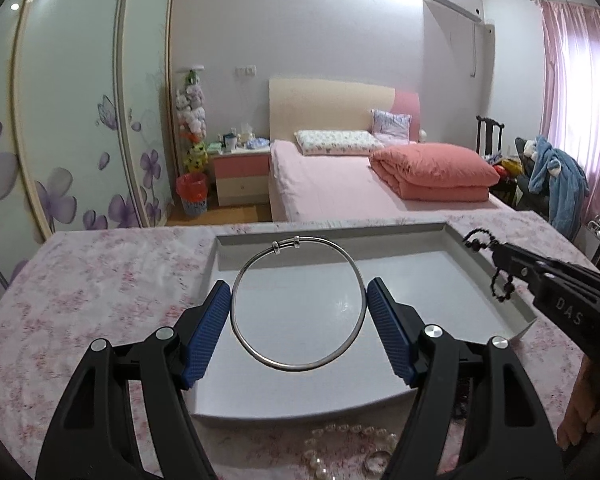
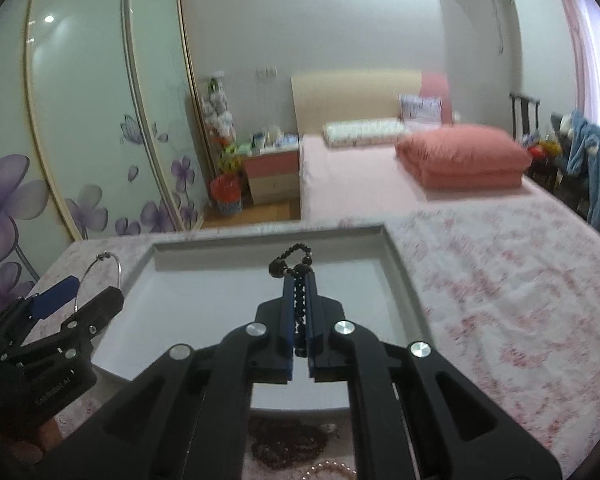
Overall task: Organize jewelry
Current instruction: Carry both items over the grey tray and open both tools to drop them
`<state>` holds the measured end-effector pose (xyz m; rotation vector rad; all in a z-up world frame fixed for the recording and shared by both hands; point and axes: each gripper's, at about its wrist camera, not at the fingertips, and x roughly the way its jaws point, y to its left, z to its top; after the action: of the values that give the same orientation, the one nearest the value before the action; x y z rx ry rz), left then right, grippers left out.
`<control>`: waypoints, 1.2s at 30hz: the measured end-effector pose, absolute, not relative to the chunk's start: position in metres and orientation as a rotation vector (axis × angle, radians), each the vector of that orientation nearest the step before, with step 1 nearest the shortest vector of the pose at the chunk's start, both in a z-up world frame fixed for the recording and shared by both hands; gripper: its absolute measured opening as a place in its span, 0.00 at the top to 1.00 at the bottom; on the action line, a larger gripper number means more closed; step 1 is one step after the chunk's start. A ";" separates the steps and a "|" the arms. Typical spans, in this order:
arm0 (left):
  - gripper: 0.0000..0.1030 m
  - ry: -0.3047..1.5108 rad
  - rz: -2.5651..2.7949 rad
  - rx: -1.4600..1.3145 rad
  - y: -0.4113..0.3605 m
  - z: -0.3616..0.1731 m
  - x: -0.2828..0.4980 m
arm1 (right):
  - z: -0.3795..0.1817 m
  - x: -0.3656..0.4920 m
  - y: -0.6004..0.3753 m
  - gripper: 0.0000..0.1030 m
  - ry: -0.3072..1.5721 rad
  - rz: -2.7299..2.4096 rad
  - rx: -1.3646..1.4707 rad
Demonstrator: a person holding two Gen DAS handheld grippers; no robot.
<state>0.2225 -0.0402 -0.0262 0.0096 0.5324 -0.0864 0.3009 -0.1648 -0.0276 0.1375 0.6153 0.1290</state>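
My left gripper point(image 1: 299, 292) is shut on a thin silver bangle point(image 1: 356, 268), gripped across its width between the blue pads, above the white tray point(image 1: 452, 236). The bangle also shows in the right wrist view point(image 2: 118, 270), with the left gripper point(image 2: 78, 300) at the tray's left edge. My right gripper point(image 2: 299, 280) is shut on a black bead bracelet point(image 2: 290, 258) and holds it above the tray point(image 2: 396, 256). In the left wrist view the right gripper point(image 1: 496, 254) comes in from the right with the black beads point(image 1: 476, 236) hanging from it.
The tray lies on a table with a pink floral cloth point(image 1: 100, 280). A pearl strand point(image 1: 348, 432) and a ring point(image 1: 376, 460) lie in front of the tray, and dark red beads point(image 2: 288, 440) too. A bed point(image 1: 340, 184) stands behind.
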 end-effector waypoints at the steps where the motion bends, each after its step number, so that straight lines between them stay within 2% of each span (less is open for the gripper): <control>1: 0.32 0.547 -0.089 0.008 -0.041 -0.030 0.226 | -0.032 0.306 -0.165 0.94 0.636 0.129 0.144; 9: 0.30 0.663 -0.114 -0.027 -0.042 -0.057 0.247 | -0.063 0.331 -0.164 0.91 0.775 0.147 0.174; 12: 0.22 0.668 -0.104 -0.032 -0.039 -0.058 0.249 | -0.062 0.329 -0.167 0.70 0.768 0.141 0.187; 13: 0.22 0.666 -0.100 -0.033 -0.037 -0.057 0.250 | -0.060 0.327 -0.169 0.69 0.761 0.138 0.189; 24: 0.22 0.580 -0.004 -0.029 -0.007 -0.027 0.216 | -0.036 0.294 -0.187 0.69 0.698 0.127 0.203; 36: 0.20 0.597 -0.009 -0.042 0.019 -0.026 0.138 | -0.036 0.222 -0.210 0.67 0.734 0.125 0.149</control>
<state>0.1376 0.0194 -0.0255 -0.0419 0.5974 -0.0090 0.2220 -0.2102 -0.0364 0.1488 0.7344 0.1246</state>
